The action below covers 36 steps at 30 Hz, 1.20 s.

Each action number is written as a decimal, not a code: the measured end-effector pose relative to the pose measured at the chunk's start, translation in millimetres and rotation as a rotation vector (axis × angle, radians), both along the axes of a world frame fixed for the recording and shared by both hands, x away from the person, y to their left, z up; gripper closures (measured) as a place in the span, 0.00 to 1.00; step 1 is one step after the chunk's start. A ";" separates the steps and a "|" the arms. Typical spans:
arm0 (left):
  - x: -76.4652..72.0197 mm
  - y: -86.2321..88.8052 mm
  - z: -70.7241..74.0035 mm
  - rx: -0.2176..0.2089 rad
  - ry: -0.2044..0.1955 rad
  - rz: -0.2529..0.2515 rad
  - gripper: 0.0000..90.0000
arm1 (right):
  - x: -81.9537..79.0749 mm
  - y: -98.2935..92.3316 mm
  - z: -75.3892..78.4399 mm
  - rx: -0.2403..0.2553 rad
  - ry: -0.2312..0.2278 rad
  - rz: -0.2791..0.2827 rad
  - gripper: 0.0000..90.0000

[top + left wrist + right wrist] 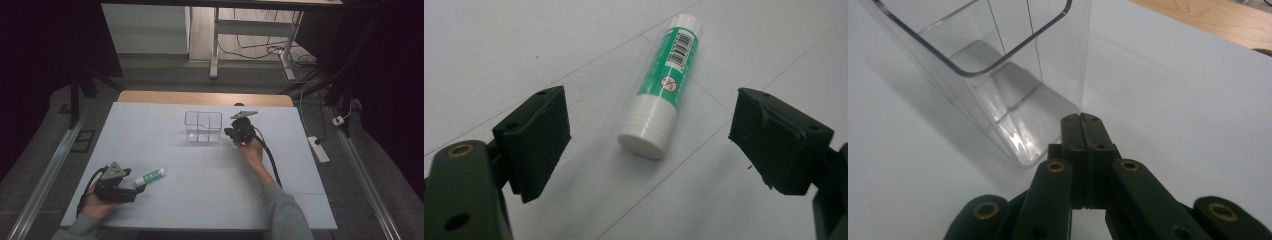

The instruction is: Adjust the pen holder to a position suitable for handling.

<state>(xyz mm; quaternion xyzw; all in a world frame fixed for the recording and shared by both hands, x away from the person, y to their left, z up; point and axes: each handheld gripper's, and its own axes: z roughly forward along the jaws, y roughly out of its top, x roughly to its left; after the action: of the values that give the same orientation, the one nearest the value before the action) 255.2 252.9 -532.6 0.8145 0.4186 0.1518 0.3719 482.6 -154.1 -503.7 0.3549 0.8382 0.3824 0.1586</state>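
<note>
Glue stick [150, 176], green with white ends, lies flat near the table's [210, 200] front left corner, just ahead of the left gripper [136, 188]; the clear divided organiser [203, 127] stands toward the far edge, with the right gripper [235, 133] at its right wall. The white sheet leaves a strip of wood bare at the far edge; beyond it are a grey floor, desk legs and cables.

In the left gripper view the glue stick [665, 82] lies cap-first between wide-open, empty jaws. Advance until the pads flank the green barrel, then close squarely so it cannot roll.

In the right gripper view the jaws are pressed together, holding nothing, tips against the organiser's [998, 75] corner, which could steady it.
</note>
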 end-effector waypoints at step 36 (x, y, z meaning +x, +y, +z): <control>8.2 3.5 2.2 -0.027 -0.024 -0.007 0.18 | -136.1 -93.2 14.6 0.094 -0.038 0.060 0.43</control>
<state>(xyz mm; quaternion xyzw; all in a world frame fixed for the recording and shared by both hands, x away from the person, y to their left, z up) 263.3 256.4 -530.4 0.8091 0.4132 0.1544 0.3884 346.5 -247.3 -489.2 0.3293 0.8265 0.4325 0.1462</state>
